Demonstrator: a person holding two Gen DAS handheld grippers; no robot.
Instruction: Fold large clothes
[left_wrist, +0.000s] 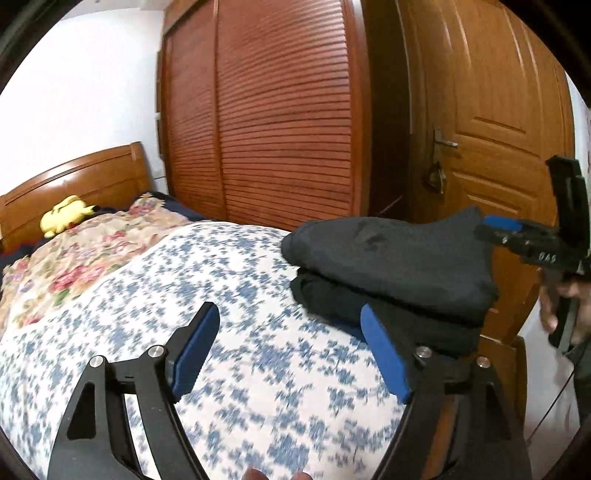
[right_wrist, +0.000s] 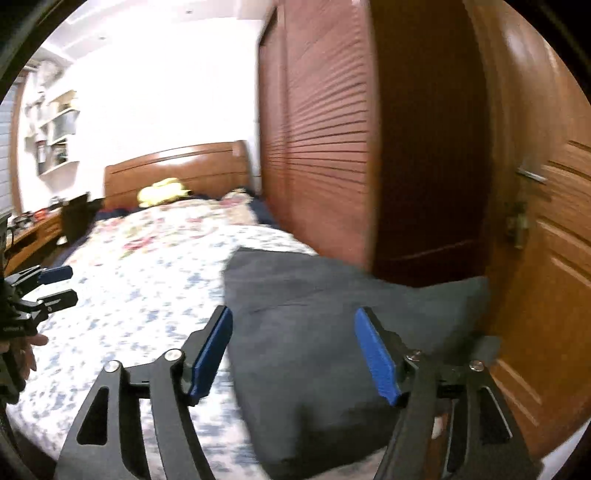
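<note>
Both views show strong fisheye bending with black vignette at the corners. The white wall (right_wrist: 147, 92) at upper left is overexposed. Motion blur smears the louvred wardrobe (right_wrist: 321, 147) and the bedspread (left_wrist: 229, 369). The wooden door (left_wrist: 491, 74) carries soft glare.

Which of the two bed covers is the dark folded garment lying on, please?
The garment lies on the blue-and-white cover, at the near end of the bed. The floral cover, with red and pink flowers, is farther off towards the headboard and carries no clothing.
</note>
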